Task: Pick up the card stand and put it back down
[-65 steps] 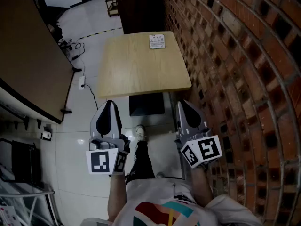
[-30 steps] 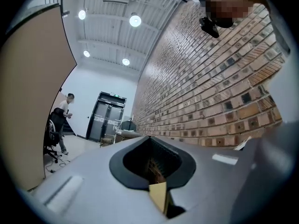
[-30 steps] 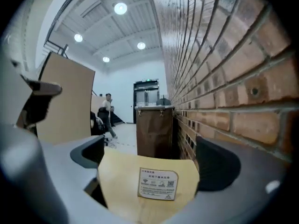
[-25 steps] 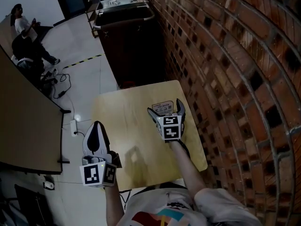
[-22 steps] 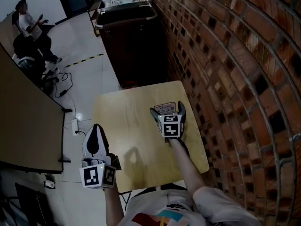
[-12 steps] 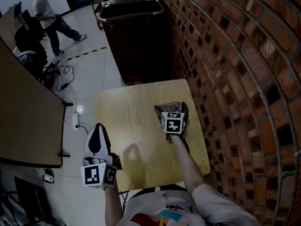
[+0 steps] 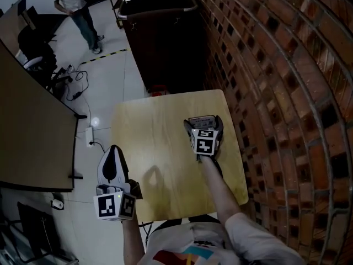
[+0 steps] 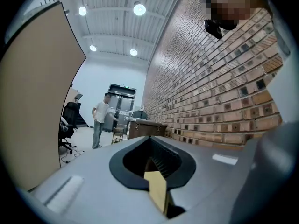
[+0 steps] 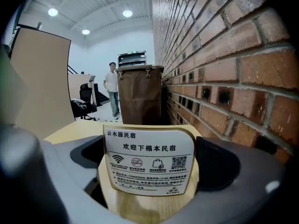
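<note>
The card stand [image 7: 201, 118] is a white printed card in a wooden base, upright near the right edge of the light wooden table [image 7: 149, 148]. My right gripper [image 7: 203, 124] is open, with one jaw on each side of the card. In the right gripper view the card stand [image 9: 148, 164] fills the space between the dark pads [image 9: 219, 164], its edges close to both. Whether they touch I cannot tell. My left gripper [image 7: 114, 151] hangs shut and empty off the table's left front corner. In the left gripper view its jaws meet around a spade-shaped hole, left gripper [image 8: 154, 161].
A brick wall [image 7: 287, 93] runs close along the table's right side. A dark brown cart [image 7: 160, 32] stands beyond the table's far edge. A large flat panel [image 7: 27, 120] is at the left, with cables [image 7: 77, 87] on the floor. A person [image 7: 77, 4] walks at the back.
My right gripper has come up from beside my body, reached over the table and slid its jaws around the card stand. The left gripper has hardly moved. The person at the back walked across.
</note>
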Tool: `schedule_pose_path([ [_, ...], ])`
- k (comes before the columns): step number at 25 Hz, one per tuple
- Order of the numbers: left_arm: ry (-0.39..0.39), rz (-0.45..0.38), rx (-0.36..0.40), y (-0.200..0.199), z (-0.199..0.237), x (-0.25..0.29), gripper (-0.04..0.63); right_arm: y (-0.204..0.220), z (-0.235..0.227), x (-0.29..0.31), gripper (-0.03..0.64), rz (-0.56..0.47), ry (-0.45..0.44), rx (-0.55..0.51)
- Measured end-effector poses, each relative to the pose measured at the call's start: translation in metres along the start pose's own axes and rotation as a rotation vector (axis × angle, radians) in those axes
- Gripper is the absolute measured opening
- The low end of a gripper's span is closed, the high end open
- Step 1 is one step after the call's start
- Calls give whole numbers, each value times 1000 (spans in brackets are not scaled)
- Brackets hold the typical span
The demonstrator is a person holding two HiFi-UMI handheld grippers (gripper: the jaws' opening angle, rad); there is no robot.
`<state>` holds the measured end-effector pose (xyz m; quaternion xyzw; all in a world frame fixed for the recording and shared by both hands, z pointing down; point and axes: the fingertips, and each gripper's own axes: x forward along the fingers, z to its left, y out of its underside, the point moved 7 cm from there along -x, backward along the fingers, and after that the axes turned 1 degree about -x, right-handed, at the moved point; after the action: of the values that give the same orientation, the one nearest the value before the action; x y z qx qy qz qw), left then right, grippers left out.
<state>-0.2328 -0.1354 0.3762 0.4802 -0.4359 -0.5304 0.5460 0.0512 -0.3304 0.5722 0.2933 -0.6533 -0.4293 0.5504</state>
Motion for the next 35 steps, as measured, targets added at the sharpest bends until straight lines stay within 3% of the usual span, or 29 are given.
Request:
schedule_pose_path([
  [13, 9, -3, -13, -1, -2, 4, -17, -4, 0, -9, 574, -30, -2, -2],
  [21, 29, -27, -16, -6, -10, 3, -17, -47, 11, -67, 557, -236, -16, -112],
  [26, 48, -49, -21, -11, -16, -4, -17, -64, 16, -111, 545, -331, -37, -105],
  [35, 70, -55, -13, -14, -27, -18, -17, 2, 8, -129, 545, -210, -27, -85],
])
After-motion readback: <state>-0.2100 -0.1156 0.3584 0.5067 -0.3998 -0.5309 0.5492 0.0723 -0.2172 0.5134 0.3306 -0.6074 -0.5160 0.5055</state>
